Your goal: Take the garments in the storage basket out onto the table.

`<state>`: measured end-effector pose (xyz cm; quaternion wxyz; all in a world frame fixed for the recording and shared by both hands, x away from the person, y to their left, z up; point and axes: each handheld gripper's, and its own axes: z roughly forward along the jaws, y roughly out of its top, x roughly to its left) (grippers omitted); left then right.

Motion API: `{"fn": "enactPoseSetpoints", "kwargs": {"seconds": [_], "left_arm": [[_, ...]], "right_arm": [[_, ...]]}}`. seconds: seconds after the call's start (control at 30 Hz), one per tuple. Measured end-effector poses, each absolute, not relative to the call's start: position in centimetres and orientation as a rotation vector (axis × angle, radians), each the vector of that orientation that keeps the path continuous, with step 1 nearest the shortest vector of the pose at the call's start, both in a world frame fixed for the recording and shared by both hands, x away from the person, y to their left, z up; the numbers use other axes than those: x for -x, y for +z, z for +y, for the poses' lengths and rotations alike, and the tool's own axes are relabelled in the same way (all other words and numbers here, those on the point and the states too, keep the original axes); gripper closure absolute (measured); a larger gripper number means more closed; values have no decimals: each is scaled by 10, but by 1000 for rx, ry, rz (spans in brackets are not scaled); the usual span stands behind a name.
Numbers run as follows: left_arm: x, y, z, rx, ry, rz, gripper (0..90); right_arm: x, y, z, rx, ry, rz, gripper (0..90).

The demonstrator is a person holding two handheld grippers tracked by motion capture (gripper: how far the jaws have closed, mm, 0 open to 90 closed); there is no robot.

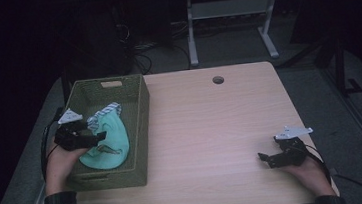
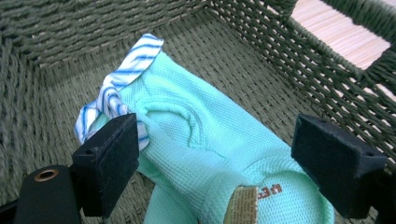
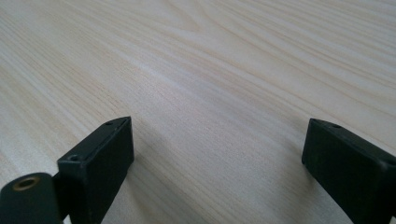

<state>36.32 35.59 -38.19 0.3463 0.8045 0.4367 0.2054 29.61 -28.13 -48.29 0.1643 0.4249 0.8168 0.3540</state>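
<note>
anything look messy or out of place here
Only mildly: the mint green garment lies crumpled in the woven basket, its blue-striped collar twisted aside and a label turned outward. The left gripper hangs open over it.

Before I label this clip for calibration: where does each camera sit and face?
High view: above the person's side, looking down on table; forearms, both grippers.
Left gripper view: rides the left gripper, faces into basket at mint cloth; open jaws.
Right gripper view: rides the right gripper, faces bare tabletop; open jaws.
Shared: high and left views show basket and cloth.
</note>
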Motion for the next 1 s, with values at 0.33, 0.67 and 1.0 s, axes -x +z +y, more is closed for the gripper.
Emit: {"fn": "enactPoseSetpoints", "kwargs": {"seconds": [0.33,0.67,1.0], "left_arm": [[-371,-393,356,-2149,465,1210,190],[-377,-403,352,-2226,421,1312,213],[-382,-409,351,-2280,370,1387,259]], "right_arm": [[-296,-483,-281,-1213,1009,2327,87],[-296,-483,-281,-1213,1009,2327,87],[-296,-483,-281,-1214,1008,2326,88]]}}
